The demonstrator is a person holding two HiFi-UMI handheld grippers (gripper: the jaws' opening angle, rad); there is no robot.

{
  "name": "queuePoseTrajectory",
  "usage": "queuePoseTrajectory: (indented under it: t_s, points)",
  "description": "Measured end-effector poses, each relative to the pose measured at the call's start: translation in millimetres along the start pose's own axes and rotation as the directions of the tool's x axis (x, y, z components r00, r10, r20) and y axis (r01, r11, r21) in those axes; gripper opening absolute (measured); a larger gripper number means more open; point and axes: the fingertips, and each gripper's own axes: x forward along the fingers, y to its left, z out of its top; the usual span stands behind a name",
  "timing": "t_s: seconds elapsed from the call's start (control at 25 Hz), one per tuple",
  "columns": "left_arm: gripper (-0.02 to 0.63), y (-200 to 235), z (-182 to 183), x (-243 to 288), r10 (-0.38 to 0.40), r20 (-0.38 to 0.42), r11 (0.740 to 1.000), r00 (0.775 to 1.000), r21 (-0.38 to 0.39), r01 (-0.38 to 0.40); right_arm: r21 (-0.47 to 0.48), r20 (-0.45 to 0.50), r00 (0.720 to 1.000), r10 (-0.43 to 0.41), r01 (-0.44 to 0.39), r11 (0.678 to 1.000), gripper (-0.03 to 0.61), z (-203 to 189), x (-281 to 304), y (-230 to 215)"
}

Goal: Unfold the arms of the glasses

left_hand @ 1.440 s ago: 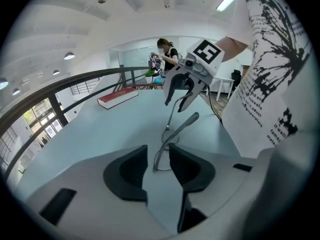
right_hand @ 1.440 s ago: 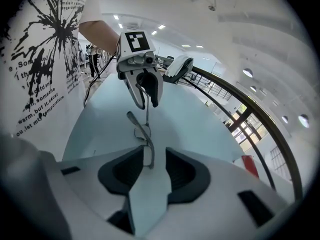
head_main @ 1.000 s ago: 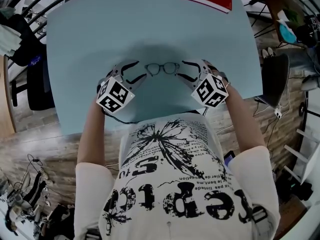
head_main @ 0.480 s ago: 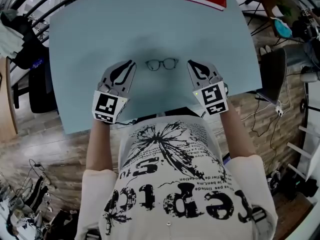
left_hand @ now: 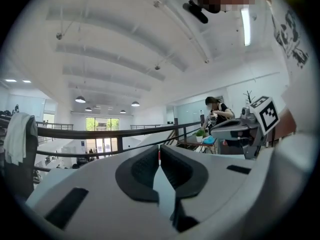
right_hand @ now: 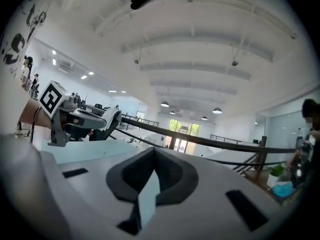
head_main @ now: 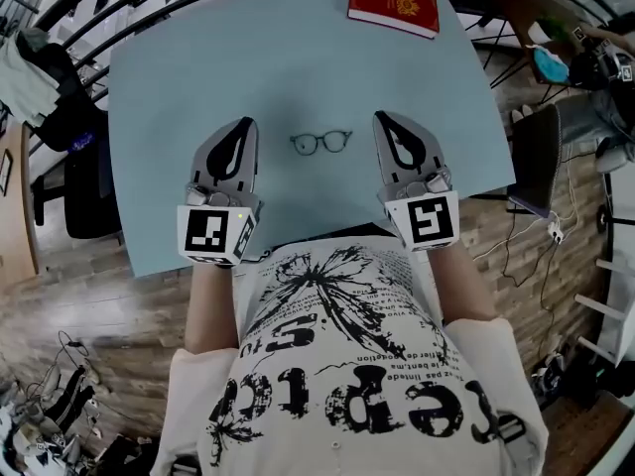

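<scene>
Pale blue table (head_main: 298, 58), red passport (head_main: 393, 6) at its far edge; the glasses (head_main: 320, 143) lie between left gripper (head_main: 245, 125) and right gripper (head_main: 383, 119), touching neither. Both are clenched on nothing, the left's jaws having just closed. Descending clenched, they could shove the light frame away. Only the head view shows the glasses; the gripper views catch ceiling and railings.
</scene>
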Motion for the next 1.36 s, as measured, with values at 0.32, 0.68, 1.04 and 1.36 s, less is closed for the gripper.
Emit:
queuePoseTrajectory:
  t_s: [0.32, 0.68, 1.04, 1.36]
  points:
    - [0.025, 11, 24, -6, 0.071, 0.028, 0.997, 0.997, 0.018, -0.072, 0.022, 0.021, 1.0, -0.018, 0.018, 1.0, 0.008, 12, 3, -9]
    - [0.025, 23, 46, -1, 0.111, 0.041, 0.992, 0.993, 0.053, -0.113, 0.013, 0.024, 0.999, 0.021, -0.021, 1.0, 0.008, 21, 20, -8]
    - [0.025, 23, 48, 6, 0.133, 0.027, 0.99, 0.991, 0.036, -0.134, -0.018, 0.028, 0.998, 0.056, -0.056, 0.998, 0.008, 28, 31, -5]
    - [0.025, 20, 50, 30, 0.126, 0.015, 0.991, 0.992, 0.039, -0.127, 0.017, 0.04, 0.996, 0.075, -0.075, 0.997, 0.008, 29, 47, -17]
